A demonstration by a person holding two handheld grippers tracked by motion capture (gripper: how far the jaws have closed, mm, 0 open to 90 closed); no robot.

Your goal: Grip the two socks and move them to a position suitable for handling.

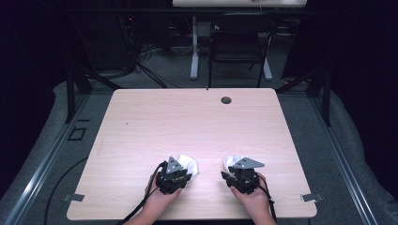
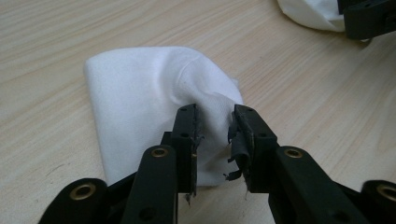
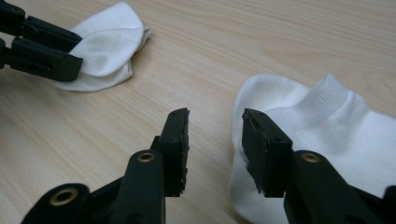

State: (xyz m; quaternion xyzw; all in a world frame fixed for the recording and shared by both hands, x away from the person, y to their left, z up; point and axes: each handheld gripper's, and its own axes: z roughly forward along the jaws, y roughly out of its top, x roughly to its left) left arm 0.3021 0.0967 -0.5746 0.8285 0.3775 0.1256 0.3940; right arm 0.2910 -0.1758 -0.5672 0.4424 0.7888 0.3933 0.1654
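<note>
Left gripper (image 2: pixel 215 140): fingers (image 2: pixel 184 135) narrowly parted, straddling a raised fold of a white sock (image 2: pixel 140 102) lying on the table (image 2: pixel 56 28). Right gripper (image 3: pixel 215 140): fingers (image 3: pixel 261 149) parted, empty, one over the edge of a second white sock (image 3: pixel 336 126).

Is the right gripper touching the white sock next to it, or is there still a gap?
Cannot tell. In the right gripper view the open right gripper has one finger overlapping the sock, with no visible gap or clear contact.
</note>
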